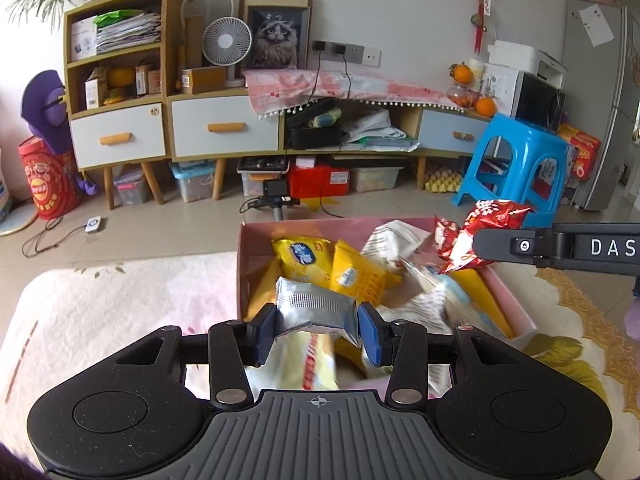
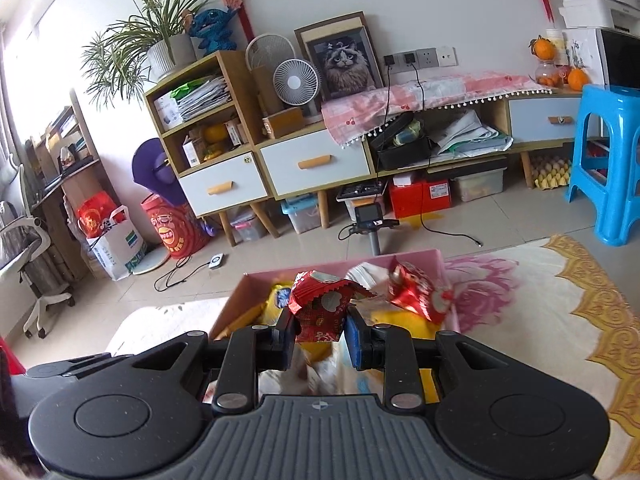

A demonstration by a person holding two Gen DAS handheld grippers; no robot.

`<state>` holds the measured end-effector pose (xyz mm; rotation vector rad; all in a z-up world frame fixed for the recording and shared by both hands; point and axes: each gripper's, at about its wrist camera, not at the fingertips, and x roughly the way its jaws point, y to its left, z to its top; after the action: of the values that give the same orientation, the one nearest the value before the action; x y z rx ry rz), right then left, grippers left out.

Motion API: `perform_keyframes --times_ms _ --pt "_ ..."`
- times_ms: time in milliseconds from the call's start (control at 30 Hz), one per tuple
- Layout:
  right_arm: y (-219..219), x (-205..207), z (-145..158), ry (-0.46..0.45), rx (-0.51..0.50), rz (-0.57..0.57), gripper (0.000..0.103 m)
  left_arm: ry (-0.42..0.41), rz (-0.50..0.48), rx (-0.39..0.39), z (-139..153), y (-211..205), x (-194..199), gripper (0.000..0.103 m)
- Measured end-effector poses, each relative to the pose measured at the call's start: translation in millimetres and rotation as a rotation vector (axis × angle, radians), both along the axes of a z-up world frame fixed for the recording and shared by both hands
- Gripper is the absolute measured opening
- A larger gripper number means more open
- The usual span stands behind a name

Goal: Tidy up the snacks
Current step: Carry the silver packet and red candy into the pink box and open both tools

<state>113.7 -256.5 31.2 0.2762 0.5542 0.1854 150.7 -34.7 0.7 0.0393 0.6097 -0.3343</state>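
A pink box (image 1: pixel 244 240) stands on the floral cloth and holds several yellow and white snack packets (image 1: pixel 308 258). My left gripper (image 1: pixel 316 330) is shut on a pale yellow packet with a silver crimped end (image 1: pixel 312 306), held over the box's near side. My right gripper (image 2: pixel 320 334) is shut on a red snack packet (image 2: pixel 324 312) above the same pink box (image 2: pixel 424 258). In the left wrist view the red packet (image 1: pixel 480 232) hangs at the right gripper's tip, over the box's far right corner. A second red packet (image 2: pixel 416 294) lies in the box.
The cloth (image 1: pixel 100 312) covers the surface around the box. Beyond lie the tiled floor, a blue plastic stool (image 1: pixel 516 164), a low cabinet with drawers (image 1: pixel 224 126), a small tripod camera (image 1: pixel 276 196) and loose cables.
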Motion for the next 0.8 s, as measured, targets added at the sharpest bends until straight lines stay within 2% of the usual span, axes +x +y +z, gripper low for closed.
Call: perform_keyframes --times_ms 233,467,700,800 --pt "15.5 19.2 -13.8 0.050 0.005 0.017 0.017 0.013 -0.038 0.024 -7.5 -4.9 20.8 0.041" --pt "11.0 26.6 -21.9 0.082 0.014 0.004 0.019 0.011 -0.062 0.019 -18.2 -8.7 29.2 0.044" --pt "6.7 26.1 -21.3 0.090 0.034 -0.018 0.038 0.002 -0.082 0.022 -16.9 -13.5 28.3 0.064" --pt "5.7 26.9 -20.3 0.090 0.035 -0.023 0.041 -0.001 -0.080 0.018 -15.1 -13.1 26.3 0.069"
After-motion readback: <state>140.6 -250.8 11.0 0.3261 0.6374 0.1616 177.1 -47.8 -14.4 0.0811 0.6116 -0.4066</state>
